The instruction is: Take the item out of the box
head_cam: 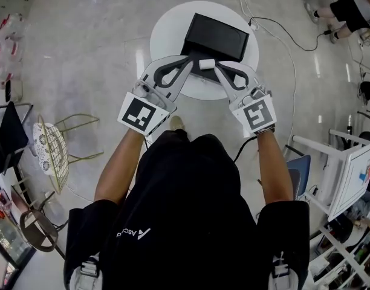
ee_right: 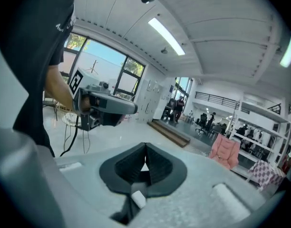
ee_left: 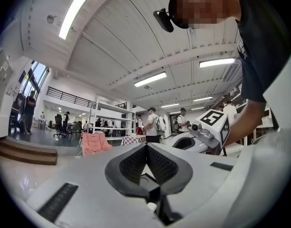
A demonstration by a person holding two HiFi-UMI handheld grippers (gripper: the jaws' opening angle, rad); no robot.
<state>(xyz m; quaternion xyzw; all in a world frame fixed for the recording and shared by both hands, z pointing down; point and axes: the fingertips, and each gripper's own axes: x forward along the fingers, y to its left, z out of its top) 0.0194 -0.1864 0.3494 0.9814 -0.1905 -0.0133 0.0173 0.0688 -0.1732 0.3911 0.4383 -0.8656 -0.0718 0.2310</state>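
Note:
A flat black box (head_cam: 215,38) lies on a small round white table (head_cam: 167,35). Both grippers reach over the table's near edge, and their tips come together at the box's near side. My left gripper (head_cam: 190,60) is shut with nothing between its pads (ee_left: 146,146). My right gripper (head_cam: 220,67) is likewise shut and empty (ee_right: 145,146). A small white piece (head_cam: 207,63) shows between the two tips; I cannot tell what it is. Both gripper views look out across the room, so neither shows the box. No item from the box is visible.
A gold wire chair (head_cam: 52,150) stands on the floor to the left. A black cable (head_cam: 288,35) runs from the table to the right. A white frame (head_cam: 354,168) is at right, a seated person (head_cam: 348,8) top right. A pink armchair (ee_left: 95,144) is farther off.

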